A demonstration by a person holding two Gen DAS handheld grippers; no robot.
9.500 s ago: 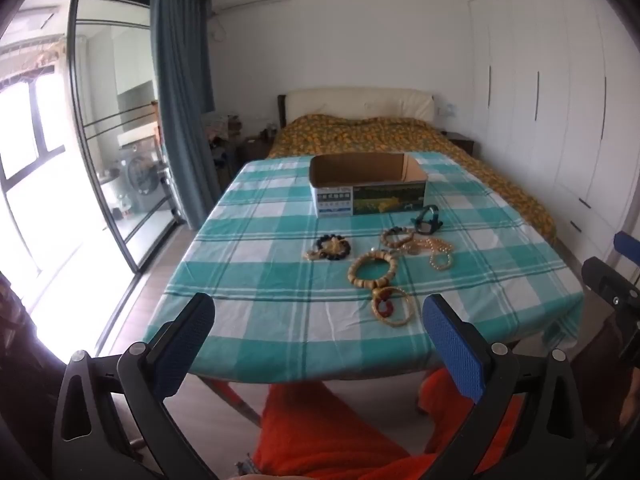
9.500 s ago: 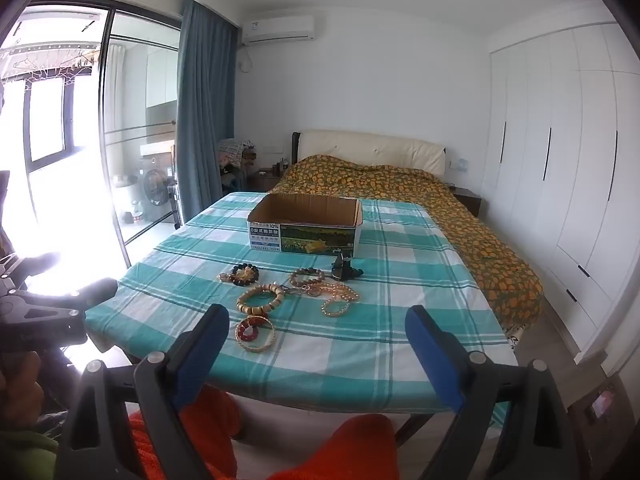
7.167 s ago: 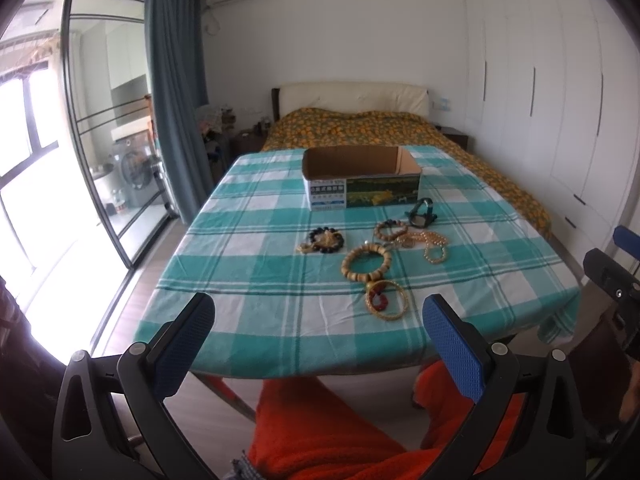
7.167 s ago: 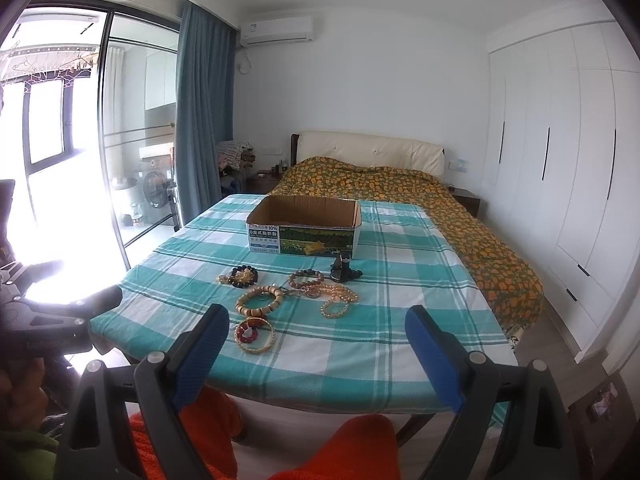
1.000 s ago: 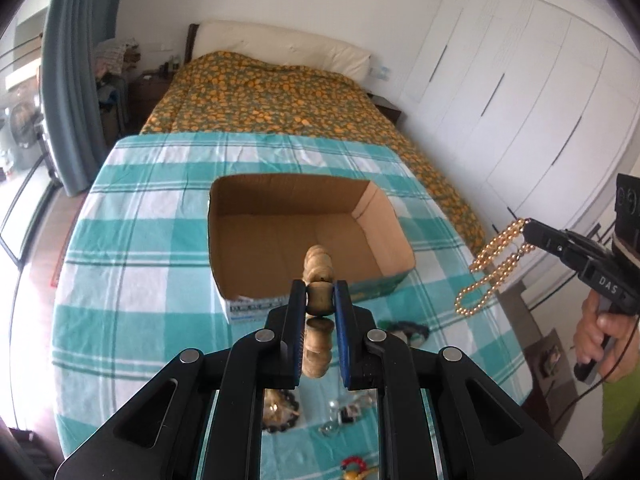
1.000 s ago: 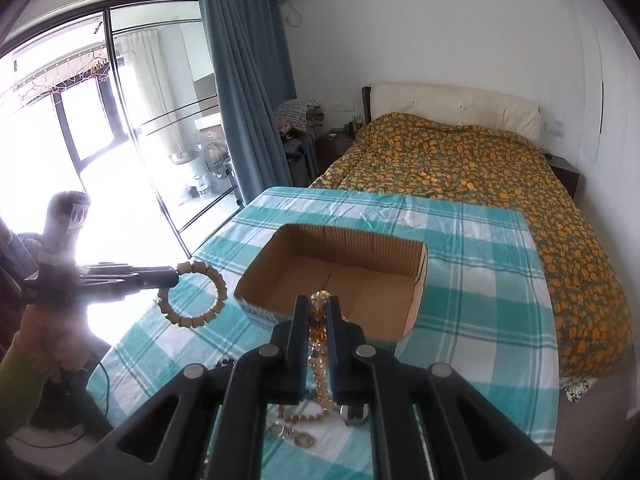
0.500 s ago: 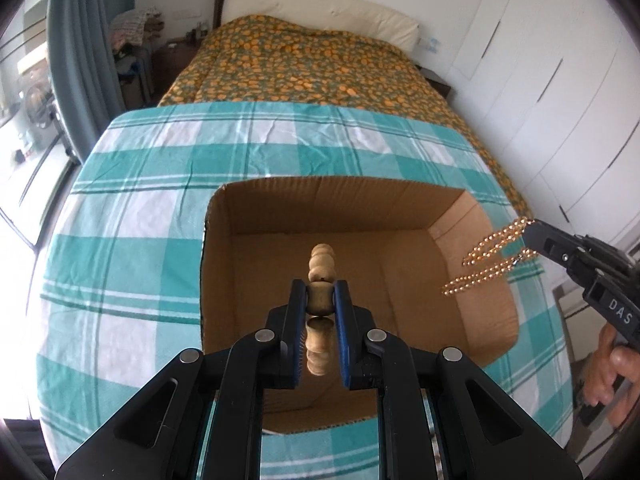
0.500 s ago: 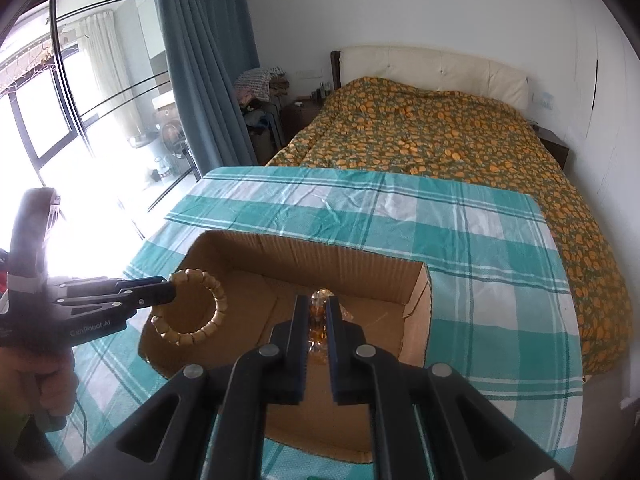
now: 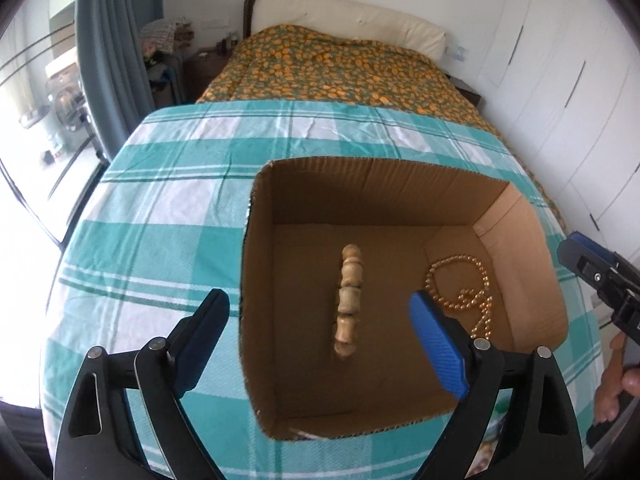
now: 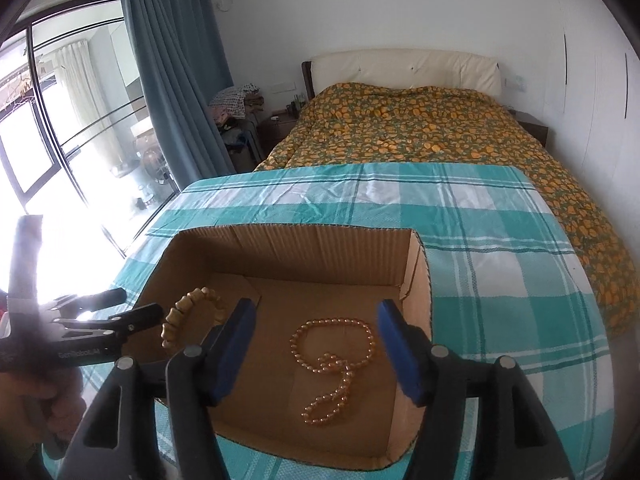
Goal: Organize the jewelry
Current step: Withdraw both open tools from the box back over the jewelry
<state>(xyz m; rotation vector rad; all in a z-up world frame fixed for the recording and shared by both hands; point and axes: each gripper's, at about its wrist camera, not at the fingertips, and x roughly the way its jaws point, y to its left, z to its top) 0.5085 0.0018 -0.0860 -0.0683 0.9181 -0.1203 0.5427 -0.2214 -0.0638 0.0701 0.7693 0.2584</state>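
Note:
An open cardboard box (image 9: 372,176) (image 10: 304,248) stands on the teal checked table. My left gripper (image 9: 320,336) is open above the box. A wooden bead bracelet (image 9: 349,300) hangs edge-on between its fingers, free of them; it also shows in the right wrist view (image 10: 188,314). My right gripper (image 10: 314,344) is open above the box. A gold pearl necklace (image 10: 334,364) lies on the box floor, at the right in the left wrist view (image 9: 464,292). The left gripper (image 10: 132,320) shows at the left in the right wrist view, the right gripper (image 9: 600,276) at the right edge in the left wrist view.
The teal checked tablecloth (image 9: 168,200) (image 10: 492,240) covers the table around the box. A bed with an orange patterned cover (image 9: 332,64) (image 10: 420,120) stands just beyond the table. A blue curtain (image 10: 176,72) and glass doors are to the left, white wardrobes to the right.
Both grippers have opened over the box. The pearl necklace has dropped onto the box floor. The wooden bracelet has left the left gripper's fingers.

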